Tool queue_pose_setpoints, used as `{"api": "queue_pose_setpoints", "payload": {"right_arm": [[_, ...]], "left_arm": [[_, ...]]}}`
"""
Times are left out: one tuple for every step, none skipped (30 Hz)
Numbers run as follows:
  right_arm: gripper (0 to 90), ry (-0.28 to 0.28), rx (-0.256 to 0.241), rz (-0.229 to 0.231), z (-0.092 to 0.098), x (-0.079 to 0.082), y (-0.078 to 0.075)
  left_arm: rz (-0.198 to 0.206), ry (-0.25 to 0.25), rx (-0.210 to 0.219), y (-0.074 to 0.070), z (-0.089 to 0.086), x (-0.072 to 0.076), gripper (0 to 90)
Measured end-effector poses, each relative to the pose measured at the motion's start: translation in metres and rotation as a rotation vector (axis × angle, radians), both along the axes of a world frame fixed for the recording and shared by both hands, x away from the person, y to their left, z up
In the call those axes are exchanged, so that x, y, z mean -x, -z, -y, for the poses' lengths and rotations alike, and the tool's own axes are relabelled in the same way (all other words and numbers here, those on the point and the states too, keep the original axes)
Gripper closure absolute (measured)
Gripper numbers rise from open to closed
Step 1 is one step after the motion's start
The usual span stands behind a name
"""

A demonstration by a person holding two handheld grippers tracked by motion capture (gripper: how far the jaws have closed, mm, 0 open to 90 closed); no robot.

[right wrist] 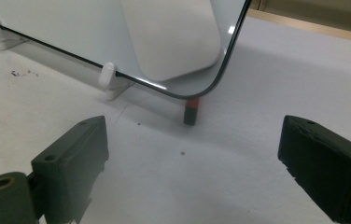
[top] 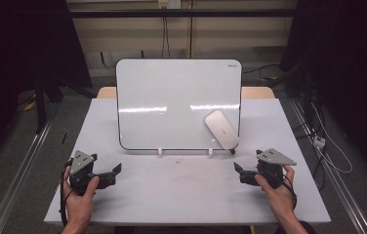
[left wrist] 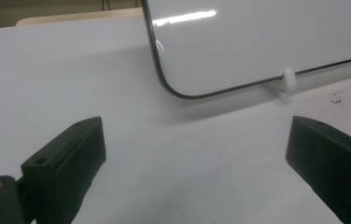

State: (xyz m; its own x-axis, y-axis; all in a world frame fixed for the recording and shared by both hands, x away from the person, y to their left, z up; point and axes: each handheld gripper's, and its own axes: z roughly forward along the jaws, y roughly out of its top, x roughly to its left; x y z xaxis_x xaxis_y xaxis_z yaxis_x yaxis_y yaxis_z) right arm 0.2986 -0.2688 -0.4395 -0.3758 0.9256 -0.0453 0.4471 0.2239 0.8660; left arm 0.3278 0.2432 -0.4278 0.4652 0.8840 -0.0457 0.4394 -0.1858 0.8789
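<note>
A: Whiteboard (top: 172, 105) stands near-upright at the back middle of the table (top: 181, 195), propped in two small white clips (top: 160, 151). The grey eraser (top: 221, 128) clings to its face at the lower right corner. A small red-and-black marker (right wrist: 191, 111) lies on the table just under that corner.

B: Tongs?

A: Left gripper (top: 115, 171) and right gripper (top: 238, 171) both rest low on the table, well apart from the board — jaws wide, nothing between them.

B: Handling of the eraser?

A: Judged light and stiff-shelled, probably magnetic; smooth rounded top, so likely slippery. Best taken across its narrow sides, near the middle. The board looks thin and only lightly seated — a hard pull could tip it out of the clips.
</note>
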Motion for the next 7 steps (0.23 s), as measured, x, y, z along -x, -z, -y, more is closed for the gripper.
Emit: {"api": "queue_pose_setpoints", "payload": {"right_arm": [[8.7, 0.001, 0.003, -0.003, 0.0002, -0.0001, 0.0006], [8.7, 0.004, -0.003, -0.002, 0.0005, -0.0007, 0.0008], [8.9, 0.008, -0.006, 0.002, 0.0008, -0.0014, 0.0007], [9.2, 0.011, -0.006, 0.006, 0.0005, -0.0021, 0.0005], [9.2, 0.010, -0.010, 0.003, -0.0003, -0.0023, 0.0003], [9.2, 0.009, -0.010, 0.004, -0.0009, -0.0025, 0.0004], [9.1, 0.006, -0.010, 0.006, -0.0015, -0.0027, 0.0004]], "left_arm": [[-0.002, 0.000, 0.006, 0.0000, 0.0001, -0.0001, 5.0], [-0.002, 0.002, 0.005, 0.0000, 0.0000, -0.0002, 5.0], [-0.002, 0.002, 0.004, 0.0001, 0.0001, -0.0003, 5.0], [-0.003, 0.001, 0.004, 0.0003, 0.0000, -0.0004, 5.0], [-0.005, 0.002, 0.002, 0.0004, -0.0004, -0.0006, 5.0], [-0.006, 0.002, 0.003, 0.0002, -0.0007, -0.0006, 5.0], [-0.001, -0.001, 0.006, -0.0001, -0.0006, -0.0007, 5.0]]}}
